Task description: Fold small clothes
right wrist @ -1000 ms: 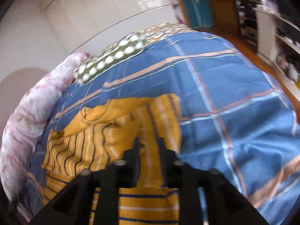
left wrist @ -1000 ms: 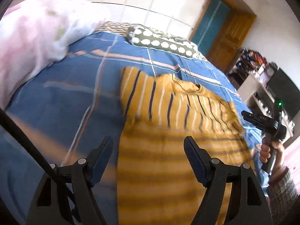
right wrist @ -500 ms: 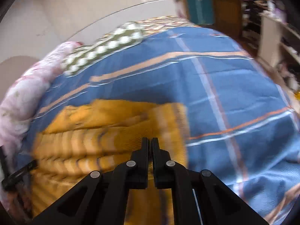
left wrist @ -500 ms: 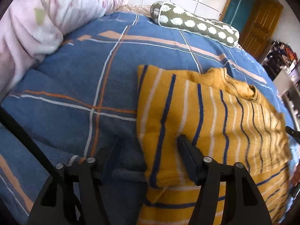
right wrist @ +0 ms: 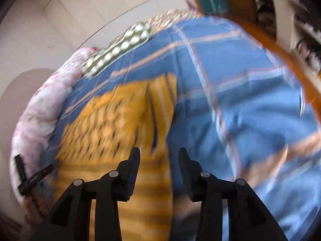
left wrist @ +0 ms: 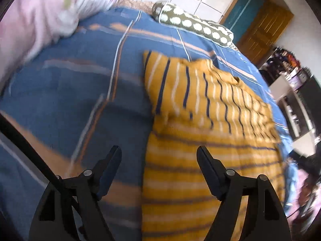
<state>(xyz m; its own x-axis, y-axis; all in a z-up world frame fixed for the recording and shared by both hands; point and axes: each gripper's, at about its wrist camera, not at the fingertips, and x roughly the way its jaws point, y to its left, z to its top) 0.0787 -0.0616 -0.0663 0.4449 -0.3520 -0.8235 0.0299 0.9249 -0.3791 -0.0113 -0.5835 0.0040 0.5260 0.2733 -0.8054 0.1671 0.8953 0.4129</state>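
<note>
Opening with nothing between their jaws, the left tool and right tool hang over the blurry yellow striped sweater, and only the left view shows its neck.

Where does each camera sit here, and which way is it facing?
Left wrist: on the left gripper, angled down over the striped sweater's left edge; own open fingers show.
Right wrist: on the right gripper, jaws opening, nothing between, above the sweater's right edge.
Shared: sweater, blue bedspread, dotted pillow.
</note>
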